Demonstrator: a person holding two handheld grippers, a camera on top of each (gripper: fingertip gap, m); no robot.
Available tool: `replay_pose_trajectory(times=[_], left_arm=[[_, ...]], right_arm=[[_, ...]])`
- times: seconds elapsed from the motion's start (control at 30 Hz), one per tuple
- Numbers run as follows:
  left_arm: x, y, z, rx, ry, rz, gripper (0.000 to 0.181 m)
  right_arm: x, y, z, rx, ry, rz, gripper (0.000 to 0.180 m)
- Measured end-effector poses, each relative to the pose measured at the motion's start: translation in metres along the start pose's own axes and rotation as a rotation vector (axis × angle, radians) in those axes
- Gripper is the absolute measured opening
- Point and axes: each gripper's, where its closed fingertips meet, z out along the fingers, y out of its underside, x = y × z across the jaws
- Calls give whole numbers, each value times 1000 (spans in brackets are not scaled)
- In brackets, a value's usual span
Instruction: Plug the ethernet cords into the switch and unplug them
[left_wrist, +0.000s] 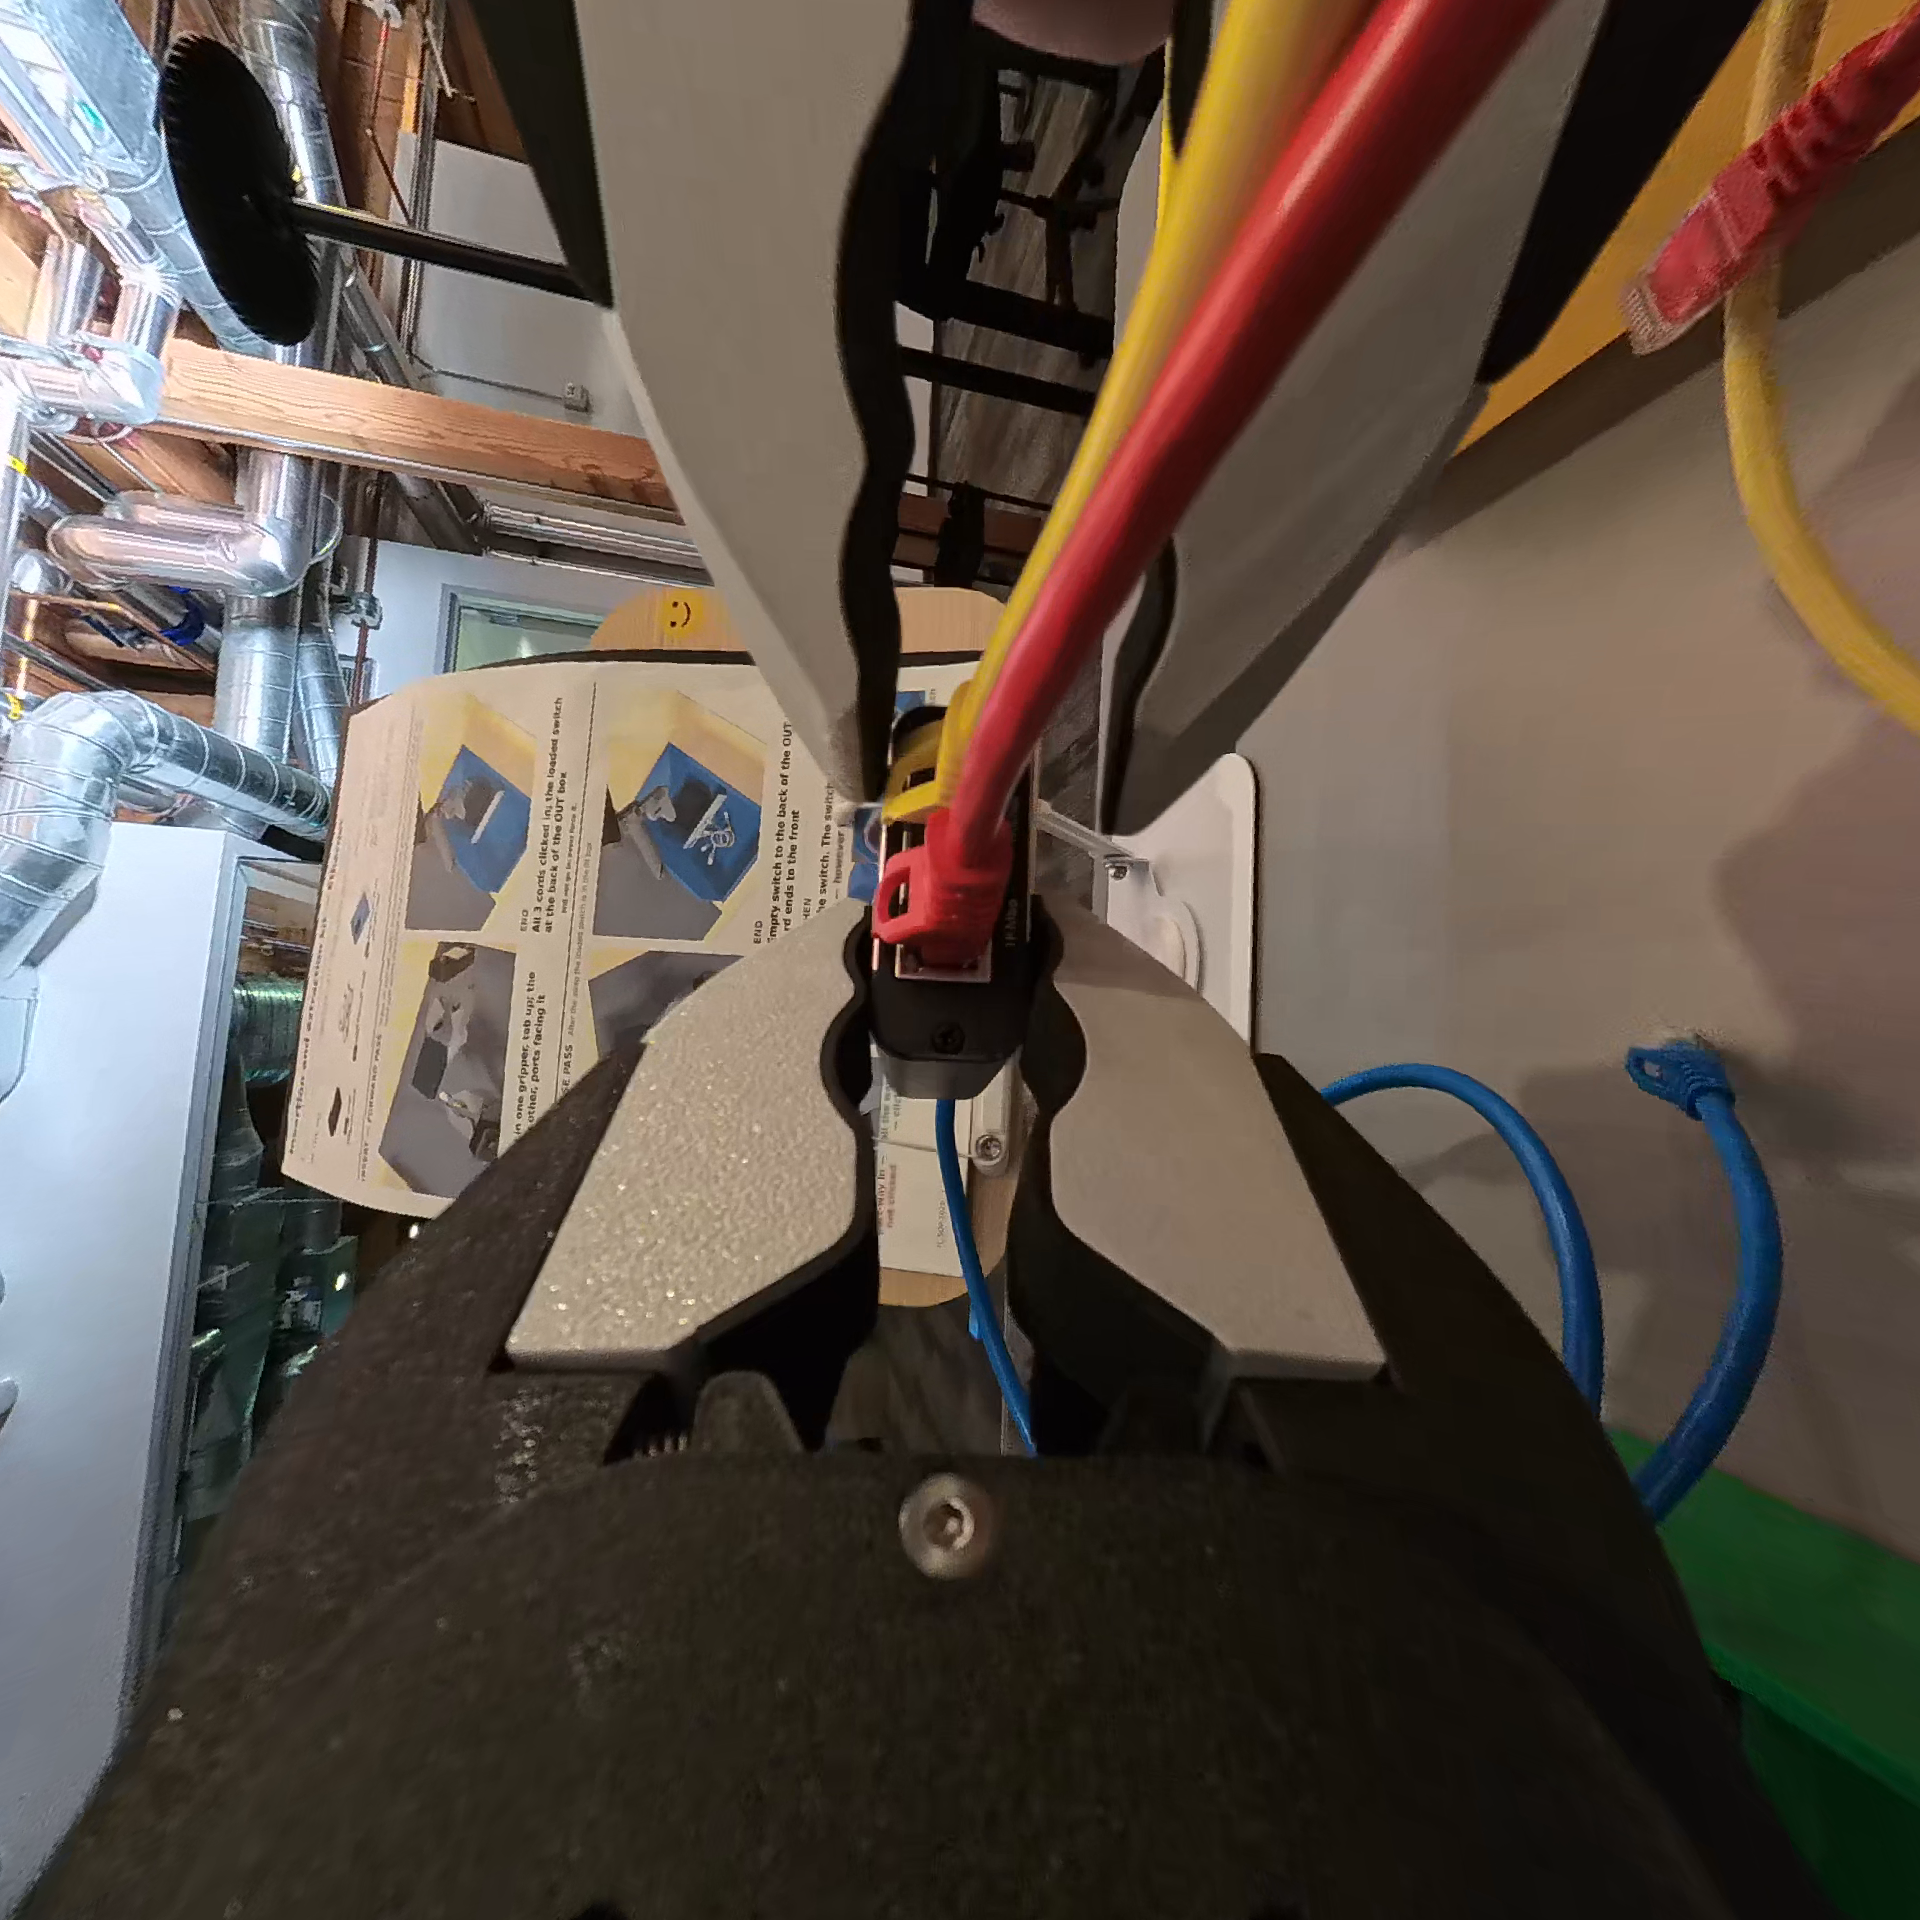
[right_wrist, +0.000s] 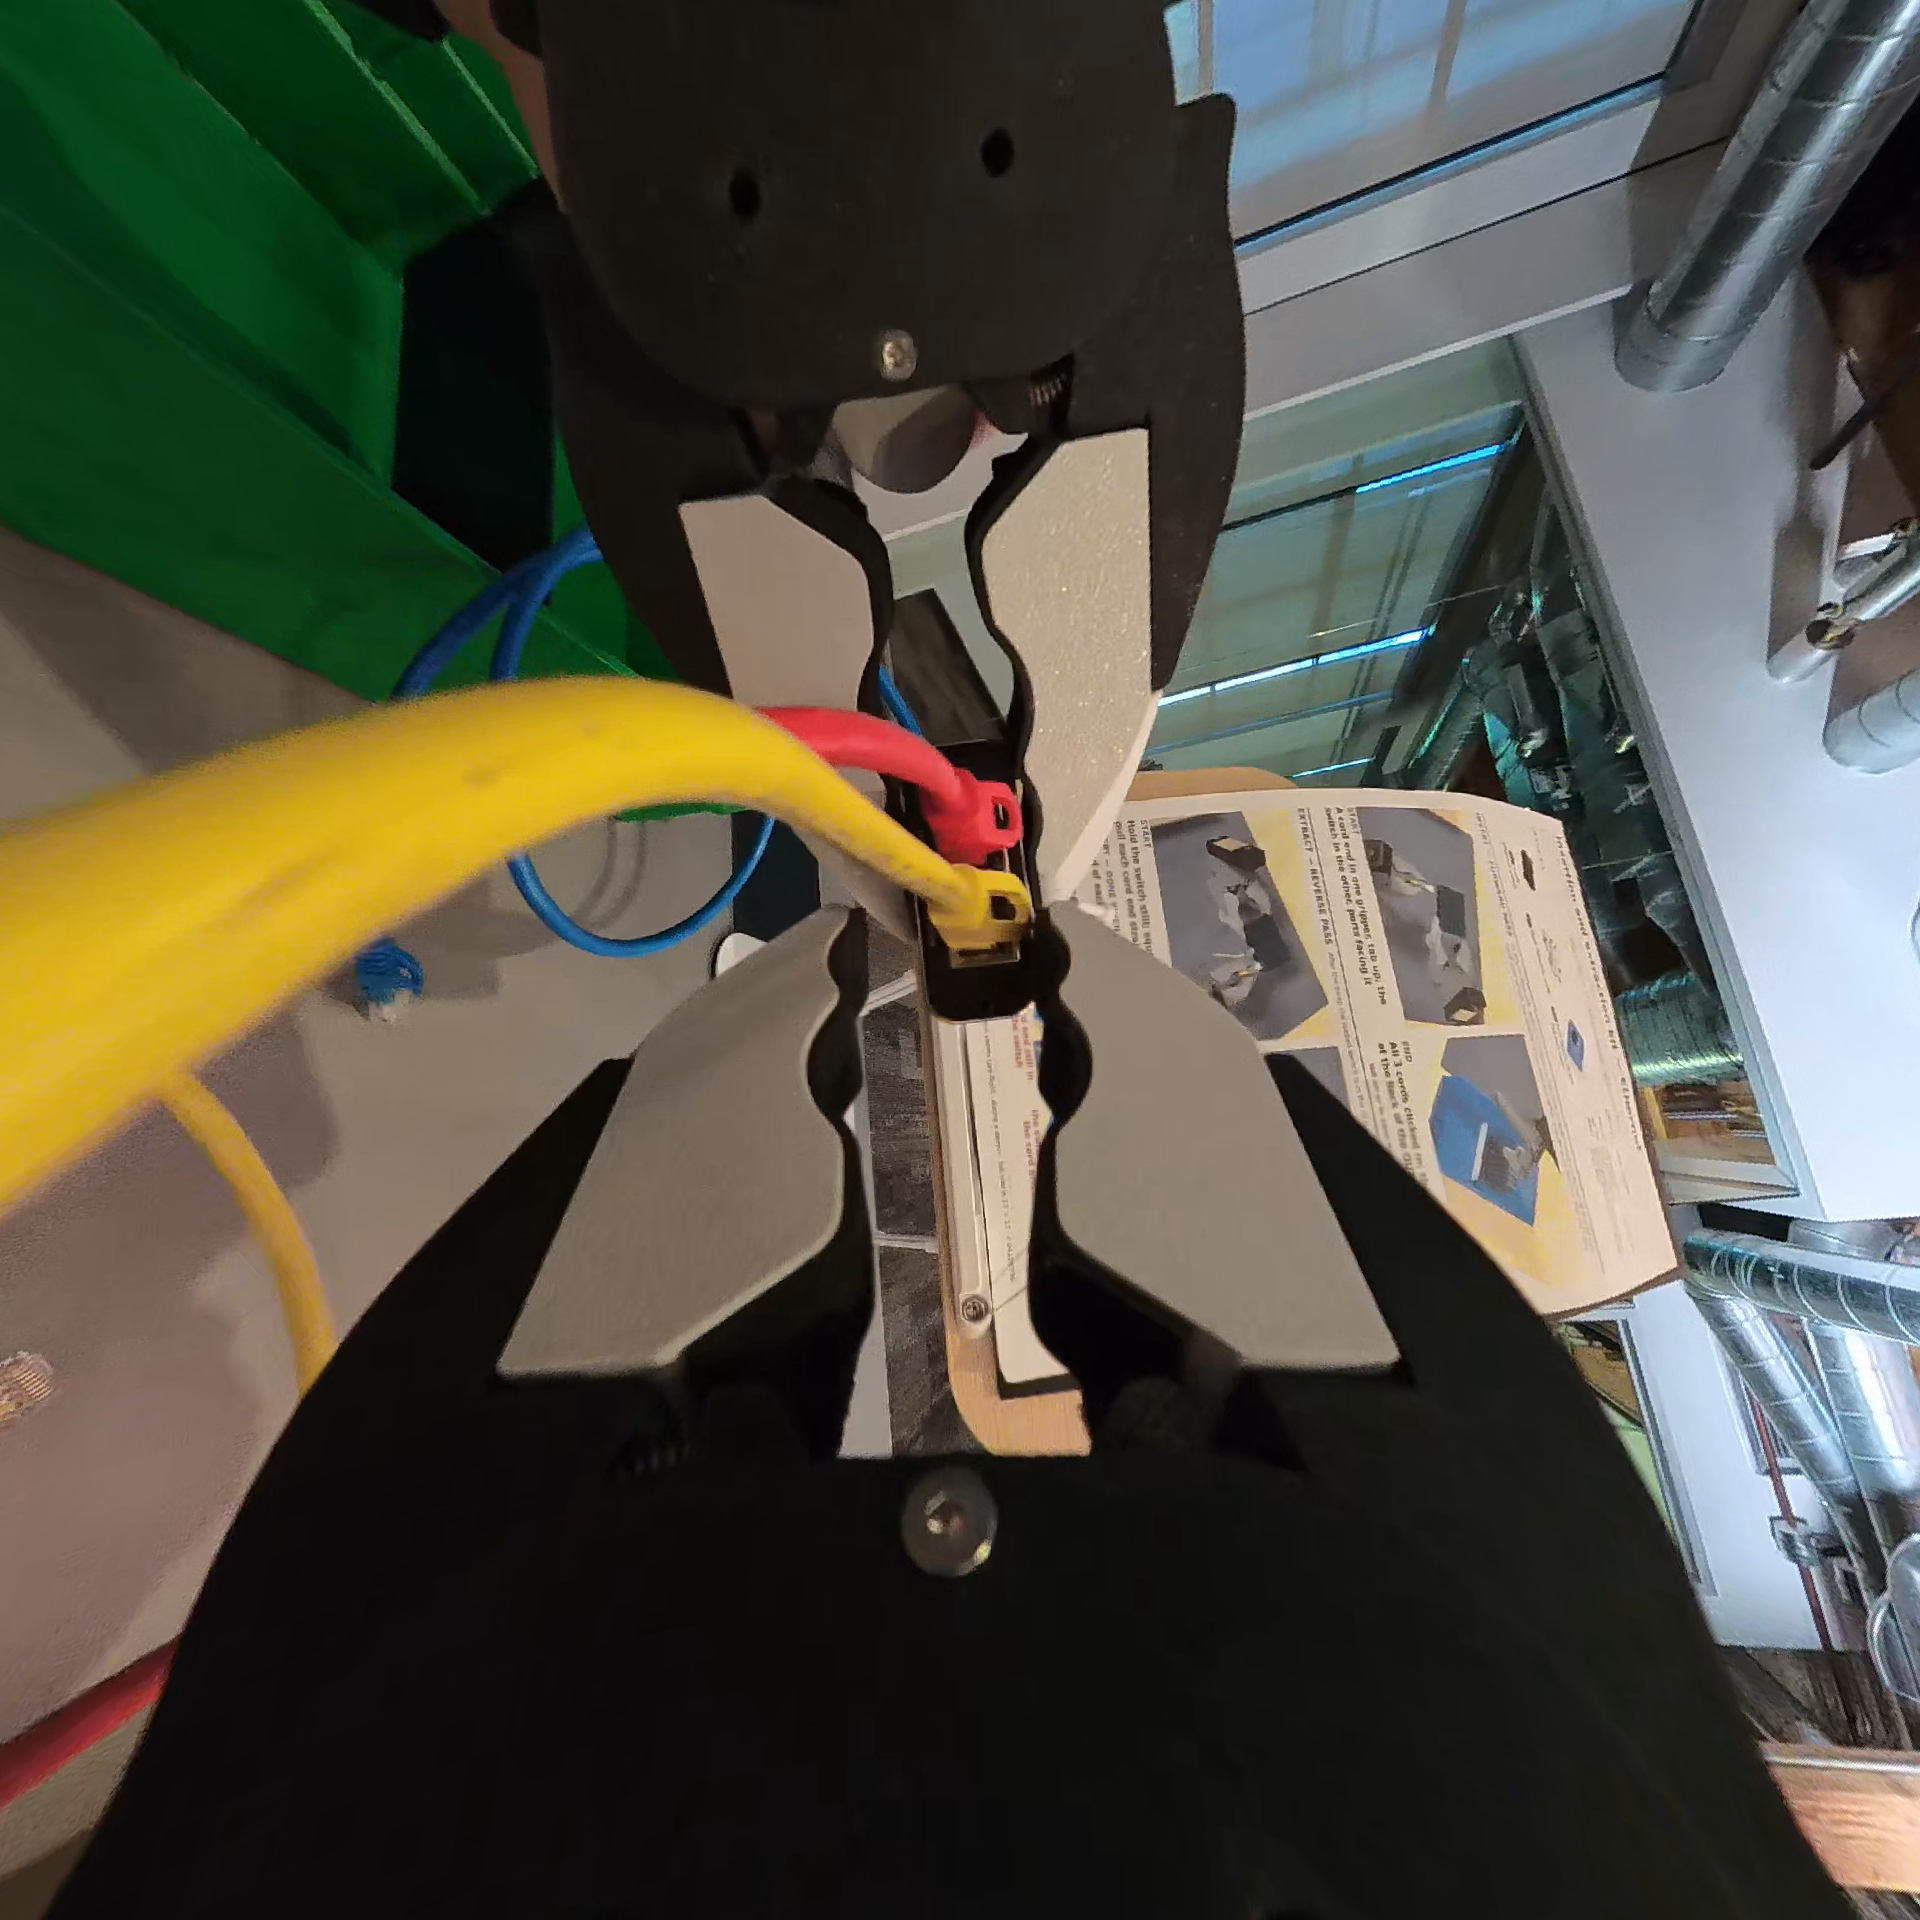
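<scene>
A small black switch (left_wrist: 940, 1039) hangs in the air between both grippers, ports facing the table side. A red cord's plug (left_wrist: 935, 894) and a yellow cord's plug (left_wrist: 920, 779) sit in its ports. My left gripper (left_wrist: 951, 977) is shut on the end by the red plug. My right gripper (right_wrist: 951, 935) surrounds the other end of the switch (right_wrist: 977, 987), by the yellow plug (right_wrist: 982, 914). One of its fingers touches the switch and a small gap shows at the other. The red plug (right_wrist: 977, 816) sits just beyond. A blue cord's free plug (left_wrist: 1673, 1075) lies on the grey table.
A green bin (left_wrist: 1818, 1662) stands at the table's edge, also in the right wrist view (right_wrist: 208, 364). A printed instruction sheet (left_wrist: 499, 935) on a wooden board stands behind the switch. The red cord's free end (left_wrist: 1745, 208) and a yellow cord loop (left_wrist: 1787, 520) lie on the table. Left and right tips are no more than a few centimetres apart.
</scene>
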Motion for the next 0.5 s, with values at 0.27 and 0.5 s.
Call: replay_pose_trajectory(times=[0.27, 0.5], left_arm=[[7, -6, 5, -6, 38, -14, 24], [2, -5, 3, -31, 32, -38, 24]], right_arm=[[2, -1, -1, -7, 25, -18, 18], [8, -1, -2, -43, 47, -18, 17]])
